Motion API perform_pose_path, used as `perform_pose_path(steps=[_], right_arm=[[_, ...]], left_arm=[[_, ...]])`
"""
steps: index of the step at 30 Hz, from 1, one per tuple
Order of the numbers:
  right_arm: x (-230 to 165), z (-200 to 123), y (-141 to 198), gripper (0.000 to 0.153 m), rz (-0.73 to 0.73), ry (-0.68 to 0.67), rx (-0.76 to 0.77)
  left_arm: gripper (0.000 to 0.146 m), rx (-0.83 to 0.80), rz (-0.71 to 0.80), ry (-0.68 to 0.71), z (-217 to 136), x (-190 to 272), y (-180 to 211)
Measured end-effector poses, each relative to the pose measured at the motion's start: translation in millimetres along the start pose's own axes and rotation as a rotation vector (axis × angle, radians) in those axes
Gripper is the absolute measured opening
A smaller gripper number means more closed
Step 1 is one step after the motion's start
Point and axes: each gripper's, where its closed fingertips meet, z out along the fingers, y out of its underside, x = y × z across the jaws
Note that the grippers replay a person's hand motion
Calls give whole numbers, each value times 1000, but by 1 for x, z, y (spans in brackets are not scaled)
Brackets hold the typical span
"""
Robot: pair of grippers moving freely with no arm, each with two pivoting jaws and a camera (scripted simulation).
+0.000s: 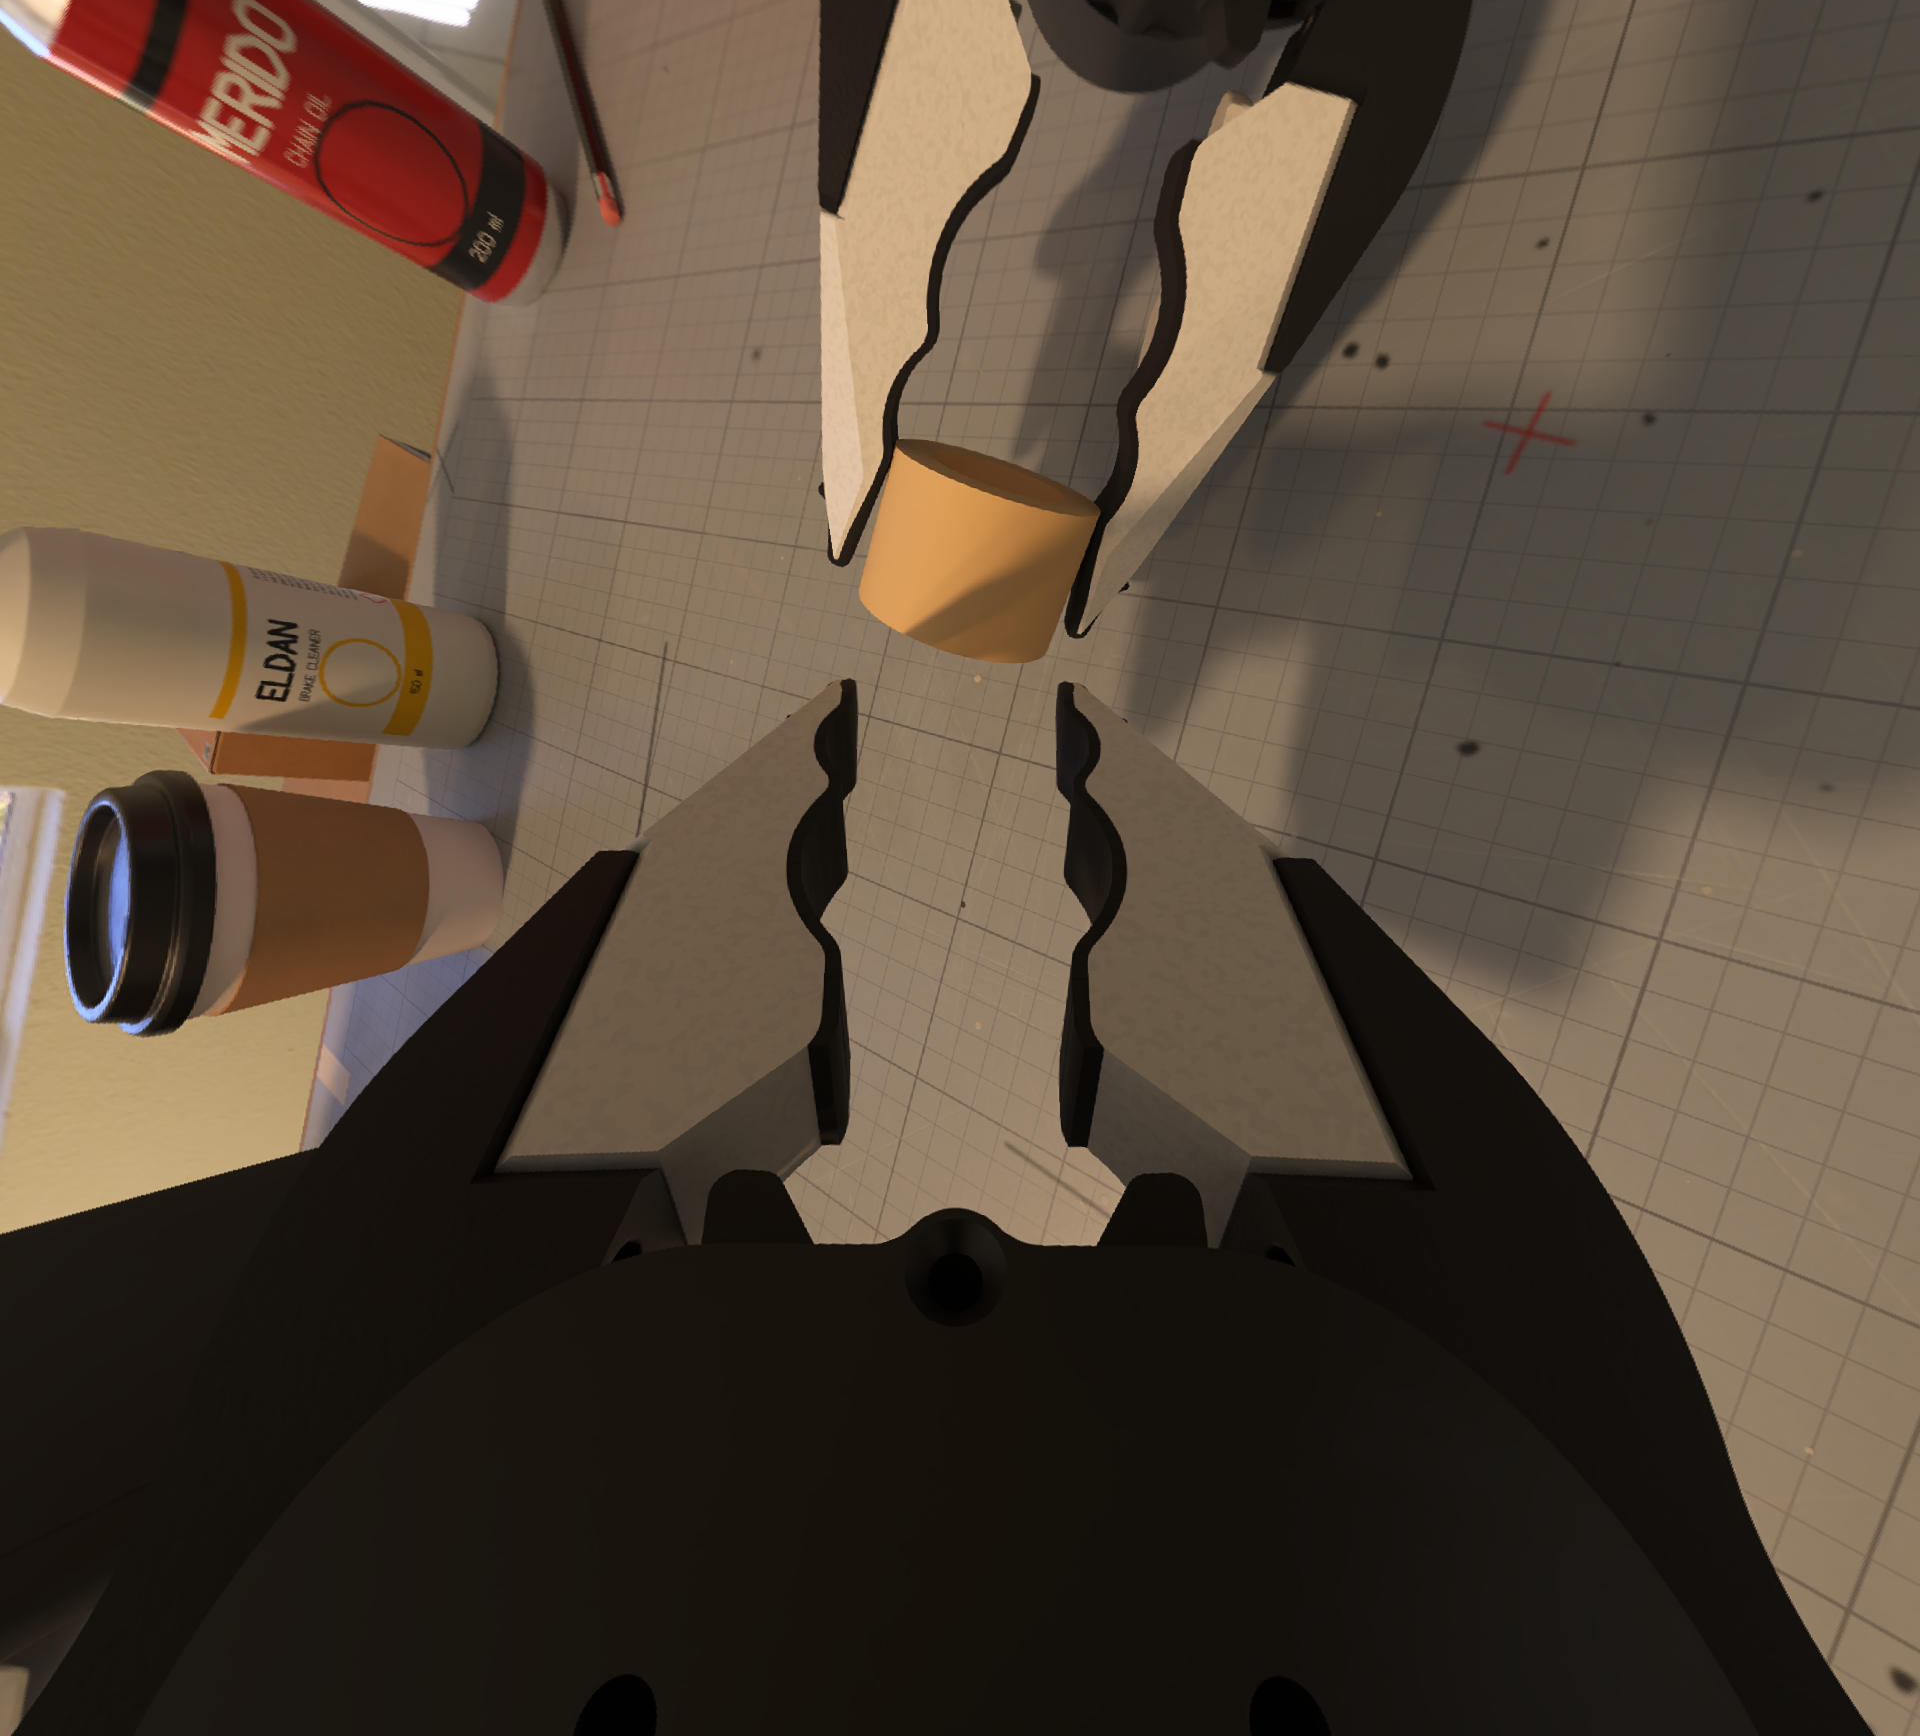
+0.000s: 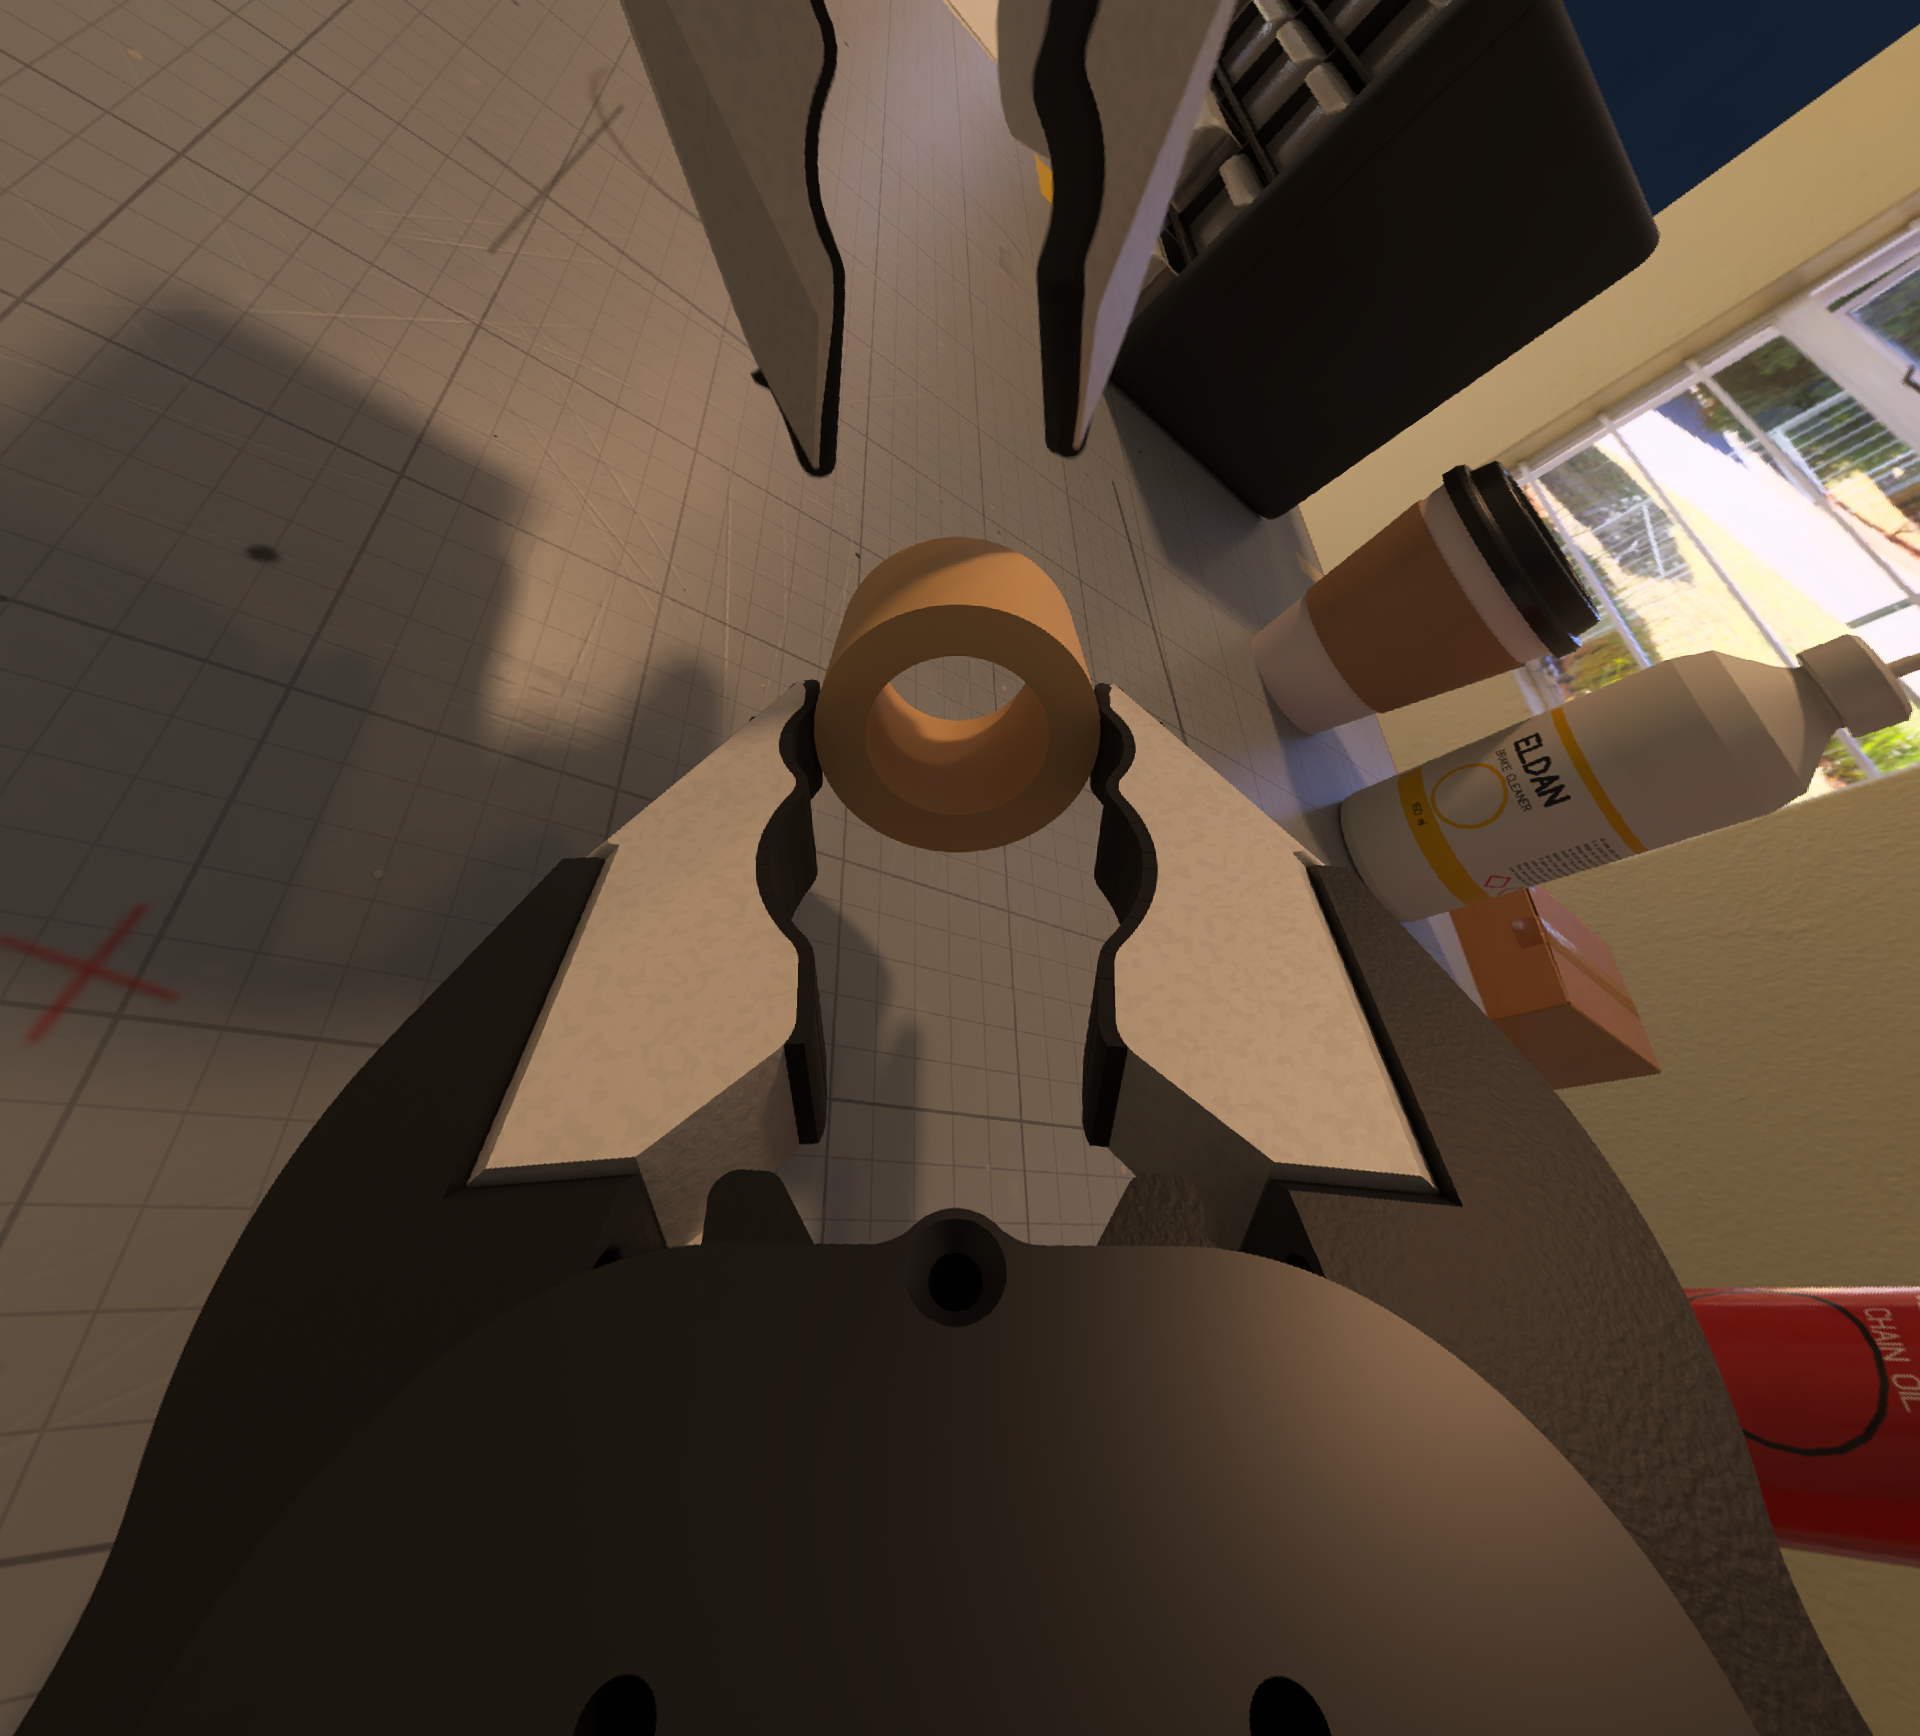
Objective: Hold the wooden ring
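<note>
The wooden ring [image 2: 956, 832] is a short tan tube, held above the grid mat [image 2: 312, 232] with its hole facing the right wrist camera. My right gripper [image 2: 954, 710] is shut on it, with its fingertips pressing the ring's two sides. In the left wrist view the ring [image 1: 971, 564] sits between the tips of the right gripper [image 1: 961, 590], which reaches in from the top. My left gripper [image 1: 956, 694] is open and empty, with its tips just short of the ring and pointing at it. It also shows in the right wrist view [image 2: 940, 450], beyond the ring.
Along the mat's edge stand a red spray can [image 1: 312, 97], a white bottle [image 1: 260, 637], a lidded coffee cup [image 1: 270, 897] and a small cardboard box [image 2: 1548, 990]. A pencil [image 1: 582, 97] lies near the can. A black compartment bin [image 2: 1382, 180] stands behind the left gripper.
</note>
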Motion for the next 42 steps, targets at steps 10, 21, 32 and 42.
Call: perform_pose_path(steps=[10, 21, 32, 42], right_arm=[[-3, -1, -1, 52, -33, -4, 11], [-3, -1, 0, 52, -74, 4, 11], [-3, -1, -1, 52, -29, 1, 34], [-4, -1, -2, 52, -40, -1, 40]], left_arm=[[51, -90, 173, 65, 7, -1, -3], [29, -133, 204, 270, 10, 0, -6], [40, -119, 156, 320, 7, -2, -3], [30, -146, 121, 334, 10, 2, -2]])
